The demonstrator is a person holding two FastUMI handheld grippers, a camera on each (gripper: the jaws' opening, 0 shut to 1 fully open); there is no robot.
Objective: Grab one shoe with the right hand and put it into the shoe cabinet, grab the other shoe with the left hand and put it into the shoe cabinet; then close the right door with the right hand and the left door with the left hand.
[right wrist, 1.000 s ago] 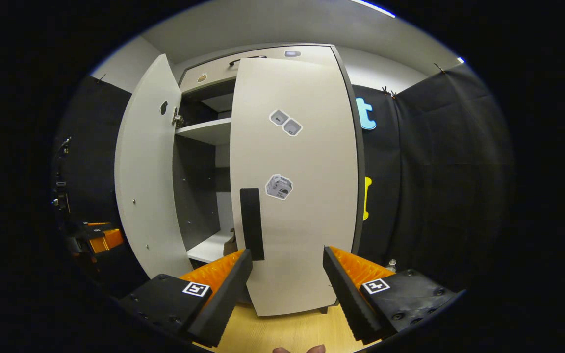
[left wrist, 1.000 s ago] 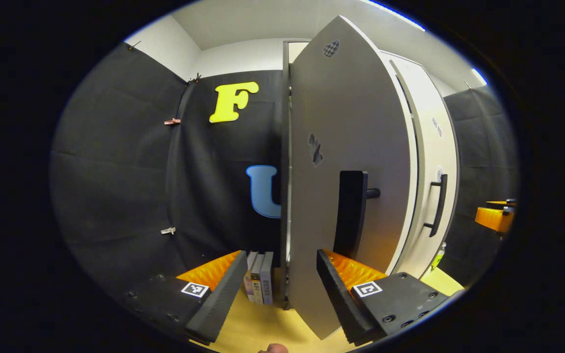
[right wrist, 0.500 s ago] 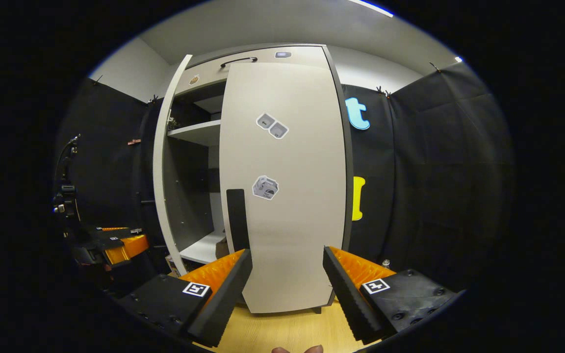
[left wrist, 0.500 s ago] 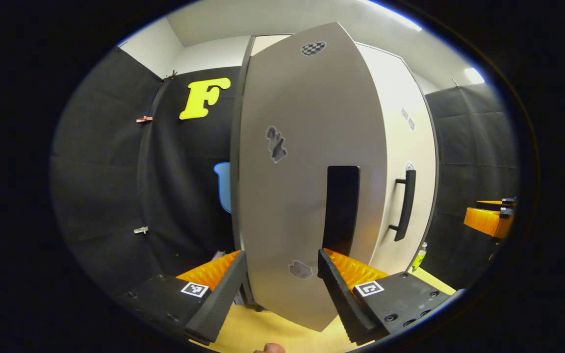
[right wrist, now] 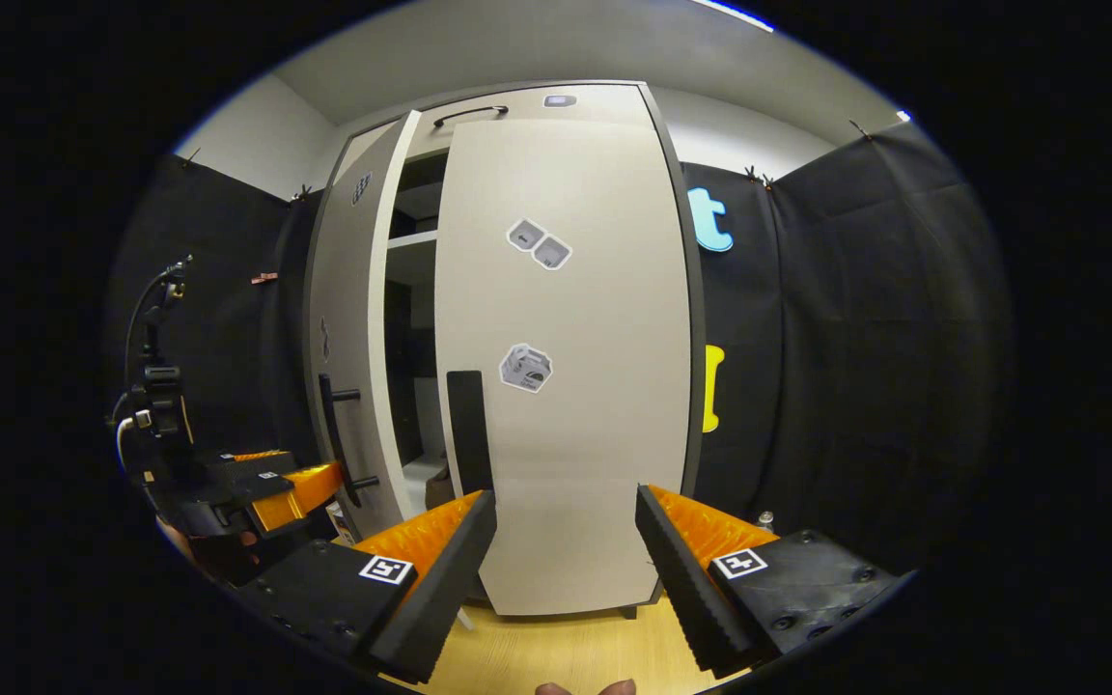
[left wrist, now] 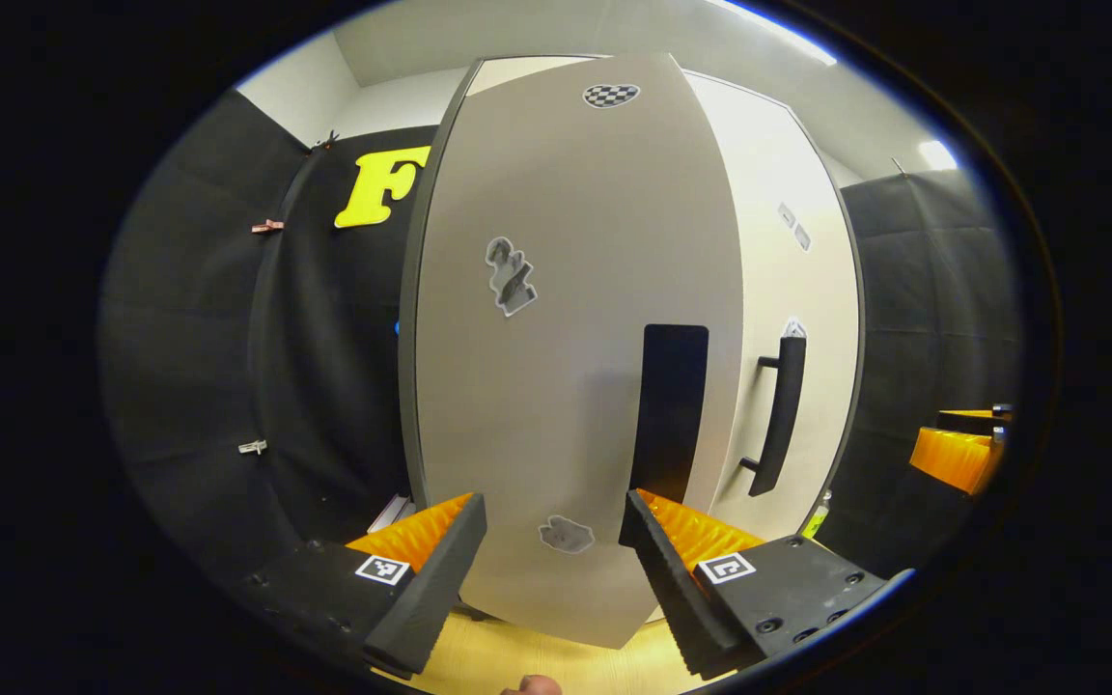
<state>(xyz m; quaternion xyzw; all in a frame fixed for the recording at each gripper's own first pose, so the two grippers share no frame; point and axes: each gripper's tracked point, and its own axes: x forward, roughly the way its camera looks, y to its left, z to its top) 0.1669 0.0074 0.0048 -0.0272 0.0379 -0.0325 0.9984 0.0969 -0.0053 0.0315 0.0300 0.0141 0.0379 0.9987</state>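
Left door ajar; left tongs open.

Matt panels, matt cloth, pale wood underfoot

Ahead of your left gripper, the left door looks like smooth matt laminate with a matt black handle; beneath your right gripper, the floor looks like light wood-grain, and paper-like stickers sit on the right door.

cloth-walled recording booth around a stickered shoe cabinet
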